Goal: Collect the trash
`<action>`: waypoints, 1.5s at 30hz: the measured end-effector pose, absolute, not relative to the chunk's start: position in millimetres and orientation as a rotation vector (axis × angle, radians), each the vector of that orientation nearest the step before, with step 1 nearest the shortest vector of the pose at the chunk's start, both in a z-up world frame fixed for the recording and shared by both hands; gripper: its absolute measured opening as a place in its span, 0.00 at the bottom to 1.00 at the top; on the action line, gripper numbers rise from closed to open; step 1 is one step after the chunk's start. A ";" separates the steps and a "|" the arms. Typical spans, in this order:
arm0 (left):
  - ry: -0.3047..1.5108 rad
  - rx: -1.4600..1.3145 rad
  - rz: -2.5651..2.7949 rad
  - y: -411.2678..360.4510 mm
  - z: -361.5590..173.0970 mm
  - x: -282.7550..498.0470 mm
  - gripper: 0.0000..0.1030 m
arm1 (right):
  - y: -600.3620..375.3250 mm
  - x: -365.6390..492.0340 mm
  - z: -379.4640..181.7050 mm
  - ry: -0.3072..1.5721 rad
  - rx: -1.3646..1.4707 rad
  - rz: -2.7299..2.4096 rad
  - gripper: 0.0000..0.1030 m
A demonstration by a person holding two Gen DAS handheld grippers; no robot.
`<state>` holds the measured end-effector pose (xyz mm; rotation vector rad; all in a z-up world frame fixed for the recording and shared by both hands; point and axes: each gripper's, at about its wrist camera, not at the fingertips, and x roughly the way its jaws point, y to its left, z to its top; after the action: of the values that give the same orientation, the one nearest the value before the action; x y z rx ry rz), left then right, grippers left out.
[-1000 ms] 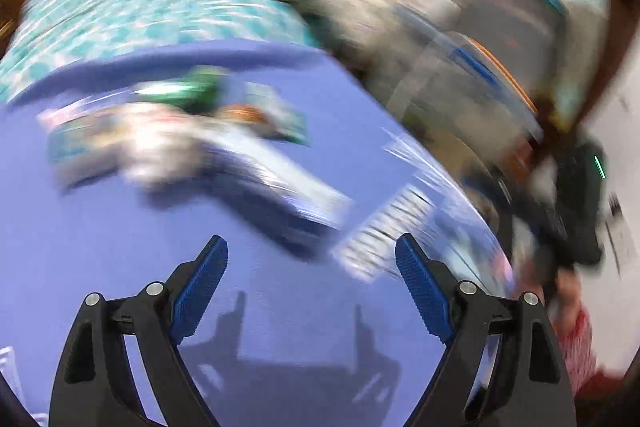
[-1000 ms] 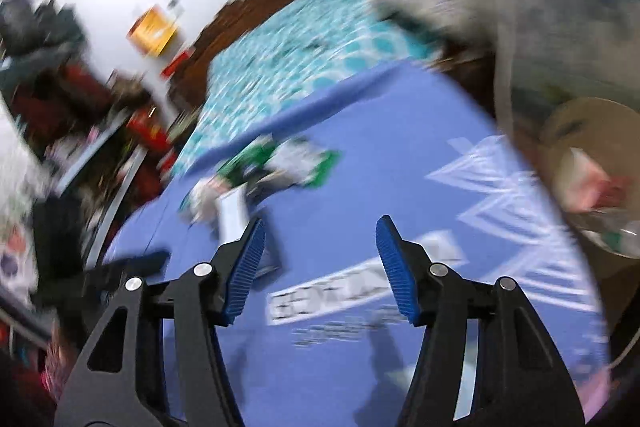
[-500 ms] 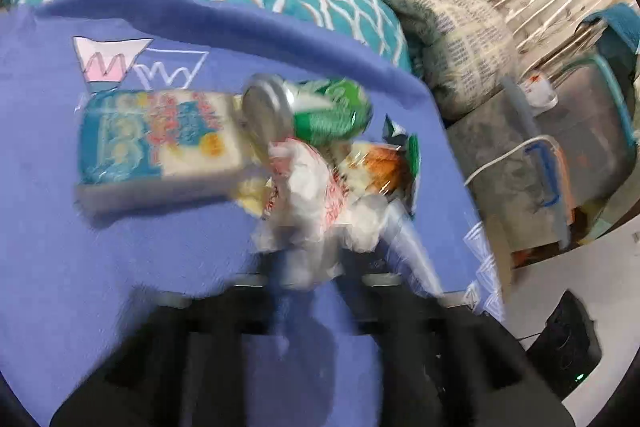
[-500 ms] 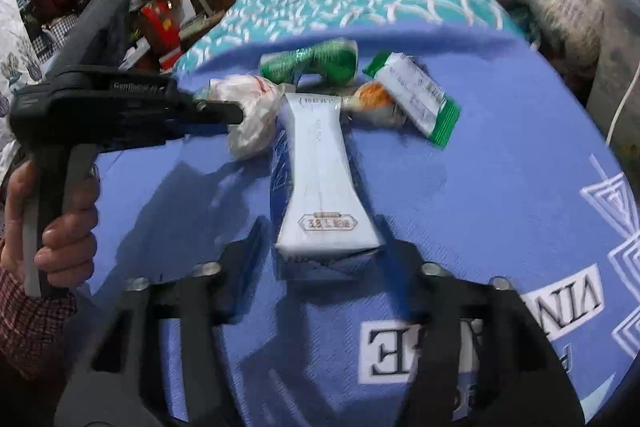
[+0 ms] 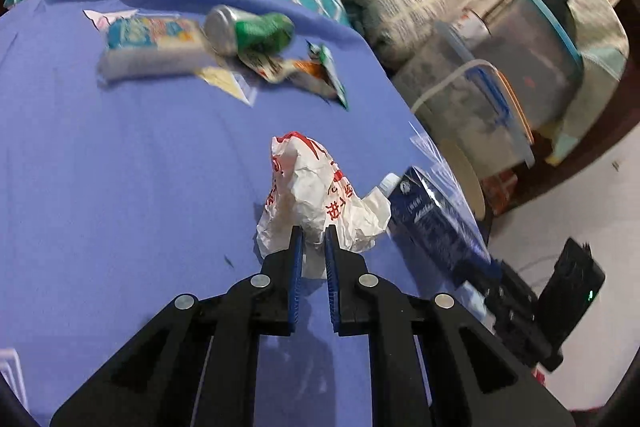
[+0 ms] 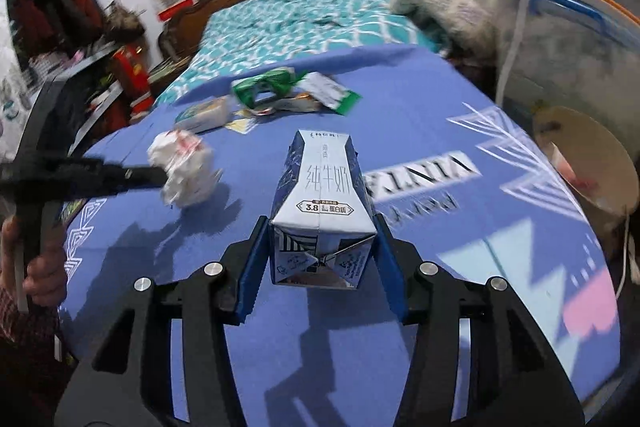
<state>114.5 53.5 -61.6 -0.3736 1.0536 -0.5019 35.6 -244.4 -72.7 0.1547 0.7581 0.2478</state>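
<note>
Both tools have closed: left tool [image 5: 311, 235] pinches the crumpled wrapper [image 5: 316, 195]; right tool [image 6: 322, 255] clamps the milk carton [image 6: 326, 203].

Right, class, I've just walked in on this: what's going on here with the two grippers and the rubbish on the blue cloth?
A person is clearing trash with a gripper in each hand. The left gripper is shut on a crumpled white paper wrapper, and the right gripper is clamped on a blue milk carton. Left on the blue cloth at the far end are a green can, a tissue pack and some snack wrappers. A bin stands past the table's right edge.
</note>
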 end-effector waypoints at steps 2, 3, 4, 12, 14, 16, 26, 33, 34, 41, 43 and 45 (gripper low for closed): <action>1.056 -0.357 -0.511 47.1 -62.3 105.4 0.10 | -248.5 25.8 -72.9 0.763 0.170 0.240 0.51; 1.058 -0.344 -0.513 43.4 -62.9 100.4 0.10 | -249.3 21.6 -73.3 0.766 0.172 0.240 0.51; 1.061 -0.337 -0.510 42.2 -64.0 97.3 0.10 | -249.8 18.1 -74.7 0.771 0.172 0.242 0.51; 1.073 -0.321 -0.484 47.1 -67.1 88.0 0.10 | -238.0 13.0 -82.2 0.817 0.238 0.292 0.53; 1.075 -0.318 -0.481 48.4 -68.1 87.7 0.12 | -236.9 10.8 -81.3 0.818 0.243 0.303 0.53; 1.073 -0.308 -0.470 48.4 -69.1 87.1 0.19 | -236.5 10.0 -80.4 0.818 0.231 0.306 0.53; 1.055 -0.301 -0.427 54.5 -68.0 90.1 0.64 | -231.7 3.5 -71.4 0.796 0.218 0.360 0.58; 1.042 -0.321 -0.420 59.8 -63.5 93.3 0.69 | -239.9 4.9 -66.3 0.770 0.243 0.343 0.58; 1.038 -0.323 -0.422 60.1 -62.3 93.2 0.69 | -242.4 5.3 -65.6 0.766 0.250 0.336 0.58; 1.008 -0.315 -0.440 59.7 -52.7 91.1 0.74 | -257.3 5.7 -66.1 0.752 0.302 0.302 0.60; 1.006 -0.315 -0.439 58.8 -52.0 90.8 0.76 | -259.4 5.2 -65.9 0.749 0.312 0.298 0.60; 1.009 -0.317 -0.439 58.2 -52.6 91.4 0.77 | -261.6 5.1 -66.2 0.747 0.320 0.295 0.60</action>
<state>91.4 58.2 -52.6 -0.3173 1.0092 -0.4386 5.1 -261.6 -66.2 0.3198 0.7473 0.2947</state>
